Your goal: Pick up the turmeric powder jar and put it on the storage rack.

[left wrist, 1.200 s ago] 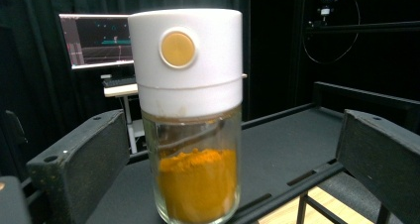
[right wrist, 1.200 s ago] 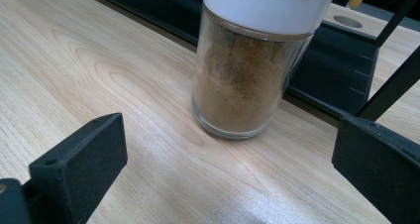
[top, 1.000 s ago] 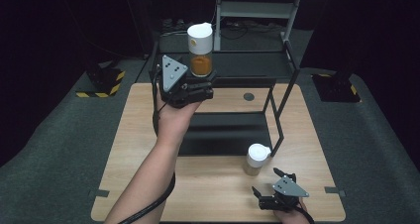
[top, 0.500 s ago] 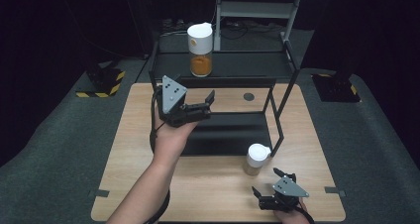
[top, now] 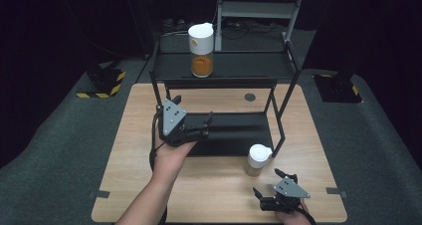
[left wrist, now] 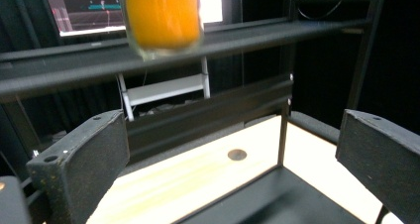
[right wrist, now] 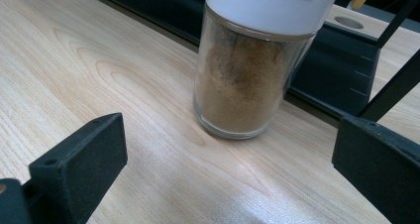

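An orange-filled spice jar [top: 201, 52] with a white lid stands on the top shelf of a black rack [top: 249, 65]. My left gripper [top: 205, 125] hovers open and empty in front of the rack's lower level, below the jar and nearer the person. In the left gripper view the orange jar [left wrist: 161, 16] sits above and beyond the open left gripper [left wrist: 233, 135]. A brown-filled jar [top: 258, 160] with a white lid stands on the table. My right gripper [top: 267, 182] rests open just short of it. The brown jar [right wrist: 247, 80] stands upright ahead of the open right gripper [right wrist: 228, 135].
The rack's black lower tray [top: 239, 133] lies on the wooden table [top: 129, 150], and its thin legs [top: 281, 130] rise beside the brown jar. A small round hole [top: 250, 97] marks the tabletop behind the rack. Dark carpet surrounds the table.
My left gripper has drawn back and down from the orange jar on the top shelf toward the person. The jar stays on the shelf. The right gripper has not moved.
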Demonstrator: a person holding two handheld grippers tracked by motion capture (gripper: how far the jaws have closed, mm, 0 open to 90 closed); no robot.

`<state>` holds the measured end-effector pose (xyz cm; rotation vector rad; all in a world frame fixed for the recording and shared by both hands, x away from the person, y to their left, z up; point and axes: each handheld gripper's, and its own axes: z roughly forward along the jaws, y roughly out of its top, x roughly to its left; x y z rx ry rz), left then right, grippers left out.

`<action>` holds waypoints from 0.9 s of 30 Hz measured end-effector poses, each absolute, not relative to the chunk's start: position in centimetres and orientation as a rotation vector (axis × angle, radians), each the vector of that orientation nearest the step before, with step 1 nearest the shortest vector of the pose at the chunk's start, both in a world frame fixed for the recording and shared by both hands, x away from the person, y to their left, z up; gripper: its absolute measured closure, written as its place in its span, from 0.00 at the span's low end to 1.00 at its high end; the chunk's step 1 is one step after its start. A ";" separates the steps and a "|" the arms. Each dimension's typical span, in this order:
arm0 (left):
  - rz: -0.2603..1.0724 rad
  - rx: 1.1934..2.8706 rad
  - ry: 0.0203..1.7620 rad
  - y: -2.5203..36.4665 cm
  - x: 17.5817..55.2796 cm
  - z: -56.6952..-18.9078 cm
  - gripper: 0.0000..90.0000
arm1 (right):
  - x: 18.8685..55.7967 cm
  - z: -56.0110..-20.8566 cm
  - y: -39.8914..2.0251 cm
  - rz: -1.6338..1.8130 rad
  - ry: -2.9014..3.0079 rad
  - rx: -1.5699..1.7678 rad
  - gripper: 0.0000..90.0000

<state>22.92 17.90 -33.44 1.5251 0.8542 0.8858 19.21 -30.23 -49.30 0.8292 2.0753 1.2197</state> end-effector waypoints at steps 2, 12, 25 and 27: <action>0.878 1.535 0.858 18.0 22.7 -34.1 0.00 | 19.2 -49.3 -30.2 1.219 2.075 0.828 0.00; 0.826 1.589 0.885 18.7 21.6 -38.1 0.00 | 19.2 -49.3 -30.2 1.216 2.075 0.824 0.00; 0.749 1.634 0.931 19.2 20.6 -42.2 0.00 | 19.1 -49.3 -30.1 1.212 2.073 0.821 0.00; 0.737 1.646 0.938 19.2 20.4 -42.9 0.00 | 19.1 -49.3 -30.1 1.212 2.073 0.820 0.00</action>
